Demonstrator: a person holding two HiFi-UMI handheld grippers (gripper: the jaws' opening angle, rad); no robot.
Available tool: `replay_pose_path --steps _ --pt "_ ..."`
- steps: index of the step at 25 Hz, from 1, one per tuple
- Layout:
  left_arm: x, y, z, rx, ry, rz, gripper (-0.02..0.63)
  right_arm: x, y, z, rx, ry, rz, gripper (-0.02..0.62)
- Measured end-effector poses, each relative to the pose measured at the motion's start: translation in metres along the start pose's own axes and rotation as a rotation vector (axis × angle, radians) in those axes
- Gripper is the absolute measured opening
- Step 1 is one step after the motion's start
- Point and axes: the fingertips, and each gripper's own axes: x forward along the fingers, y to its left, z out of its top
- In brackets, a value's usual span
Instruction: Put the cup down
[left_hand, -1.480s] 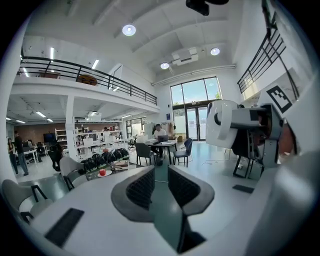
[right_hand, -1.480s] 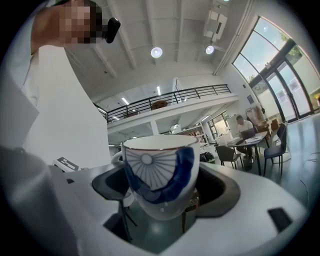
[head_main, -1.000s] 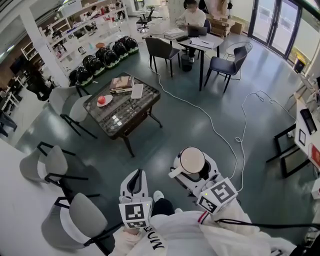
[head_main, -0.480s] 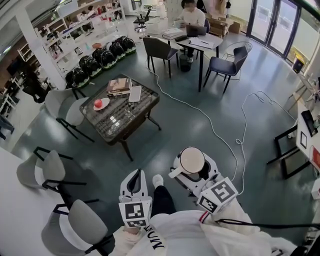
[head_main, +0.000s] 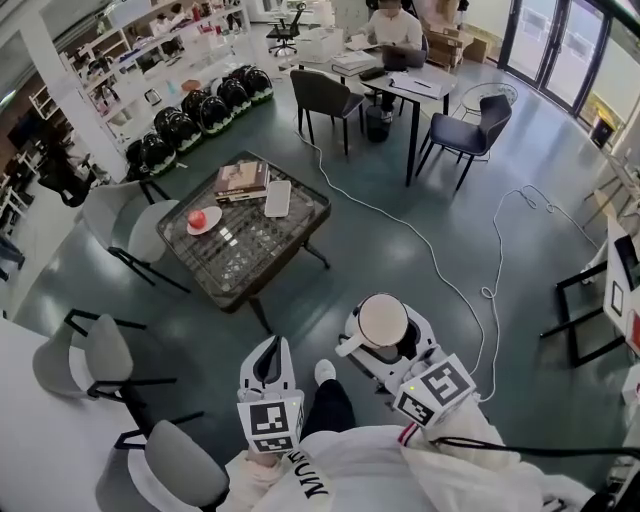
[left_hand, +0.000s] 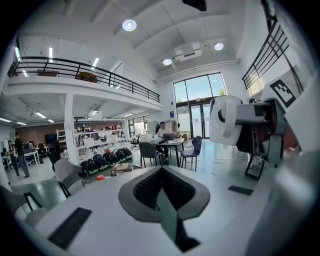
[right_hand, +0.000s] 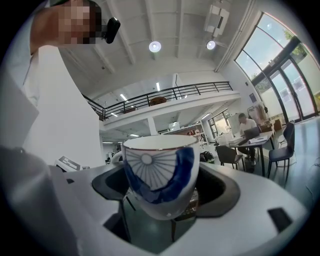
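Note:
A white cup (head_main: 384, 320) with a blue fan pattern (right_hand: 160, 172) is held upright in the air, above the floor and short of the low table. My right gripper (head_main: 387, 334) is shut on it, jaws pressing the lower body from both sides (right_hand: 162, 192). My left gripper (head_main: 269, 356) hangs beside it to the left, shut and holding nothing; its pads meet (left_hand: 162, 187). In the left gripper view the cup (left_hand: 225, 120) shows at the right. The low glass-topped table (head_main: 250, 258) stands ahead to the left.
The table carries a plate with a red apple (head_main: 198, 218), stacked books (head_main: 242, 180) and a white tablet (head_main: 278, 197). Grey chairs (head_main: 120, 215) flank it. A white cable (head_main: 430, 260) crosses the floor. A person sits at a far desk (head_main: 400, 80). Black helmets (head_main: 190, 110) line the shelving.
The view has drifted a little; the low table sits slightly lower and nearer in frame, and a shoe has stepped forward. Both grippers keep their pose, the cup still held.

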Motion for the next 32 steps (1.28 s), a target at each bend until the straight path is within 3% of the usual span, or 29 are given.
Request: replay_pose_path --steps 18,32 --pt "0.147 0.124 0.044 0.004 0.004 -0.056 0.011 0.191 -0.05 0.023 -0.011 0.018 -0.02 0.394" --pt "0.185 0.168 0.042 -0.011 0.02 -0.045 0.011 0.252 -0.061 0.023 -0.019 0.036 -0.017 0.394"
